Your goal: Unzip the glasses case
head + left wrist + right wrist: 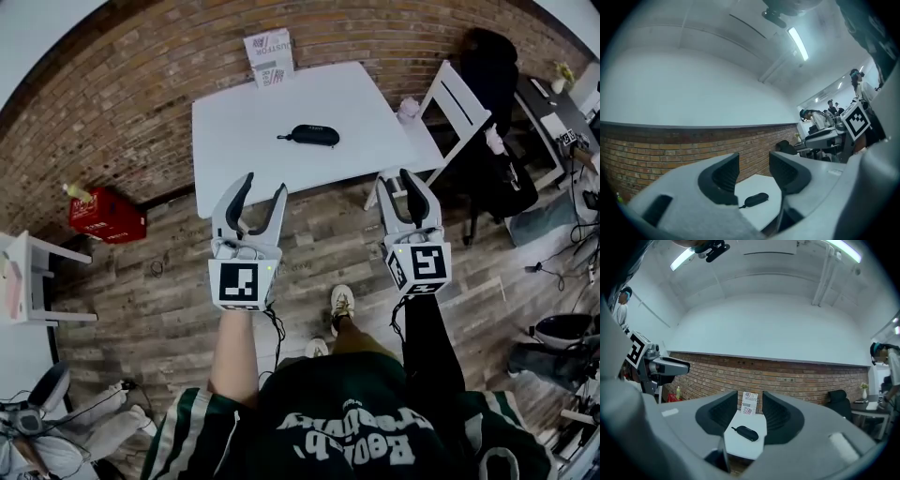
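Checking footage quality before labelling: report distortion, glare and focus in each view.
Head view: strong fisheye bends the brick wall; evenly lit, glasses case sharp on the white table. Left gripper view: ceiling tube light glares, corners vignetted dark. Right gripper view: same bowed edges and dark corners; the case small but clear.

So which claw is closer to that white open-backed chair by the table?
Right. The right claw hovers just short of the white open-backed chair; the left claw is farther off, in front of the white square table.
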Demonstrator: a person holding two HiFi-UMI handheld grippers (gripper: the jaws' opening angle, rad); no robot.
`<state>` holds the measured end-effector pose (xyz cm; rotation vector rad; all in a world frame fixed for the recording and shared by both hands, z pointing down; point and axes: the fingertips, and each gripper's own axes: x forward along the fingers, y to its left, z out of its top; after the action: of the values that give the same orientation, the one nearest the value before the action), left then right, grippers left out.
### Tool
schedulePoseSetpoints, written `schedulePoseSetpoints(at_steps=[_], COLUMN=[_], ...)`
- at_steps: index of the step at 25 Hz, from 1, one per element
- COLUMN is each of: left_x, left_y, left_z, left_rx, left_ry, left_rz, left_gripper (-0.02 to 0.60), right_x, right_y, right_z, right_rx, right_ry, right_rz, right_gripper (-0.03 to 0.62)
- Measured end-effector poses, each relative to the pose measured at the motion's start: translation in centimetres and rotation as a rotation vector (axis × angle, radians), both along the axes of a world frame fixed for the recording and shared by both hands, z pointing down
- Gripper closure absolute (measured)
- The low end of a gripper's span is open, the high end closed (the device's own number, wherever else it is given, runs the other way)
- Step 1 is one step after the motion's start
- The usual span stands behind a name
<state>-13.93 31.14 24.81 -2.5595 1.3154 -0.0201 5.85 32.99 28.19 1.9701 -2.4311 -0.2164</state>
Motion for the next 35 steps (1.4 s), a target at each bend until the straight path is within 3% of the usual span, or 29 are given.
schedulePoseSetpoints(at_steps=[12, 22, 26, 35], left_x=[5.8, 7.6, 8.4, 10.5], left_y=[-13.0, -17.8, -19.6, -26.6], left_z=[1.2, 4.4, 6.1, 12.9], left_rx=[-0.027, -0.104, -0.157, -0.283], left_ry=[-0.031, -0.097, -0.136, -0.271], left_rz=[-0.030, -0.047, -0.011, 0.164], left_gripper=[0.385, 0.409, 0.410, 0.420], right_x=[4.8, 5.6, 5.6, 4.5], right_y=[-14.8, -20.4, -21.7, -27.7], right_z=[0.5, 3.6, 5.0, 9.4], right_rx=[-0.007, -0.084, -0.120, -0.257], right_ry=[-0.047, -0.077, -0.087, -0.078], right_rz=[-0.091, -0.153, -0.154, -0.176], right_gripper=[0.405, 0.419, 0.419, 0.445])
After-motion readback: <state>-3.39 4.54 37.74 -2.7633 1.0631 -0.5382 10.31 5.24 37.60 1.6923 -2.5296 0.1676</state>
